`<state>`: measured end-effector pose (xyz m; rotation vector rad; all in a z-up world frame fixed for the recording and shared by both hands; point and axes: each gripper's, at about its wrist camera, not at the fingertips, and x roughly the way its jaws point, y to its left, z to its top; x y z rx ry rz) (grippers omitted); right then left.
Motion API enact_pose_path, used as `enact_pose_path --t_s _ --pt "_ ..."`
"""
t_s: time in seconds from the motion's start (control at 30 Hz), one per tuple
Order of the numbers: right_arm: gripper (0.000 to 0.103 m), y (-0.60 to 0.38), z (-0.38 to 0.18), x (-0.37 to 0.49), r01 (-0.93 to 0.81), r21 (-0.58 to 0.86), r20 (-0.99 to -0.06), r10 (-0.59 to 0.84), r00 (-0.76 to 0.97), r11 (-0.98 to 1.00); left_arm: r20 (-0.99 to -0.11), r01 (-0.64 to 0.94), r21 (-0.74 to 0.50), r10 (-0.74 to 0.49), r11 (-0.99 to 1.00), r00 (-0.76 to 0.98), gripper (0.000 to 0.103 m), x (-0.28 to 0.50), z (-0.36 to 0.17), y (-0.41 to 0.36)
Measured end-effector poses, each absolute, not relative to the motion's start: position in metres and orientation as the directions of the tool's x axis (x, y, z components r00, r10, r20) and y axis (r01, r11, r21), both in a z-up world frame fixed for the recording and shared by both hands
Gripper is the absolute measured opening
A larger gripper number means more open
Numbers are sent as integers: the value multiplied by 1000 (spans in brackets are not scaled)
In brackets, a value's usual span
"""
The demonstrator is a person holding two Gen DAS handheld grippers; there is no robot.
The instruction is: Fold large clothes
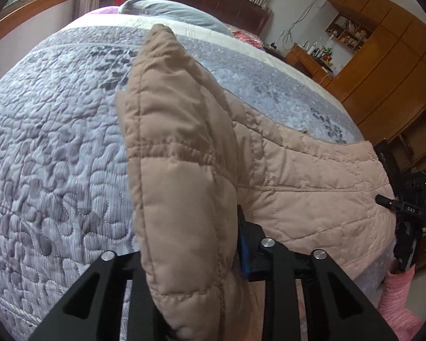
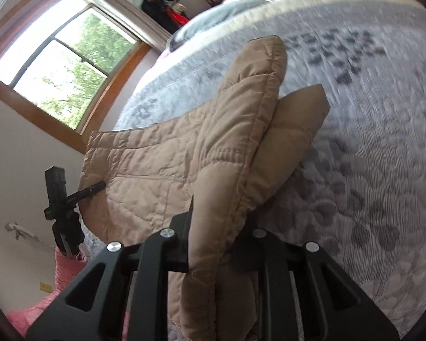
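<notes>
Jacket: tan quilted jacket [image 1: 312, 176] lies partly on the near right of the bed [image 1: 56, 142], one padded edge lifted off the grey-blue quilt and standing up in front of each camera.
Left gripper: left gripper [image 1: 193, 270] has its jaws narrowed on a thick fold of the jacket — the padding fills the gap between them.
Right gripper: right gripper [image 2: 213, 244] clamps another edge of the jacket, jaws close together with the fabric squeezed between.
Slip risk: I judge the puffy, slick fabric could slide out of either grip while it is carried over, since only a narrow strip near the hem is pinched.
Uneven fold: if one hand travels farther than the other, the lifted half may land skewed or bunch up.
Bed edge: much of the jacket sits near the right edge of the bed — a pull that way could drag it off.
Left view only: wooden cupboards [image 1: 383, 56] and a cluttered desk at the far right.
Right view only: window [image 2: 59, 71] at the far left, and a second folded layer behind the held edge.
</notes>
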<state>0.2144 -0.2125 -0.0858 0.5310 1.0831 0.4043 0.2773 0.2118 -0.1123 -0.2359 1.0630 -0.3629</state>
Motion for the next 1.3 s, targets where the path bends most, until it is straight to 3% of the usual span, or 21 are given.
enact_pose_path --t_s 0.17,0.37,0.5,0.57,0.63,0.67,0.8,0.9,1.07,1.3 --pt "25 -223 -127 211 25 614 -732 557 391 789 -807 172 -370 -407 913 428 53 285 -151 216" --pt "29 -224 -147 209 46 654 -704 585 403 755 -805 211 -267 -338 940 488 56 277 -152 197" --pt "33 -227 -149 212 60 668 -695 593 405 742 -798 197 -302 -360 933 483 56 275 -152 203" --pt "42 -234 -147 209 66 651 -711 576 404 756 -801 171 -330 -371 928 470 57 275 -149 209" --pt "50 -236 -136 207 84 582 -758 502 417 809 -816 114 -304 -321 946 481 64 270 -139 218" --pt "50 -237 -125 201 89 522 -787 439 433 848 -820 89 -275 -281 957 498 68 267 -133 224" --pt "47 -228 -80 174 77 331 -828 250 502 941 -794 10 -142 -120 990 597 67 240 -93 240" --pt "43 -213 -55 154 24 260 -819 207 536 965 -768 -13 -3 6 1000 641 67 215 -75 226" --pt "36 -174 -43 135 -126 273 -810 299 505 954 -744 70 4 -44 998 666 67 191 -70 187" --pt "36 -156 -66 137 -112 234 -854 259 451 966 -763 80 15 -40 997 645 67 193 -93 167"
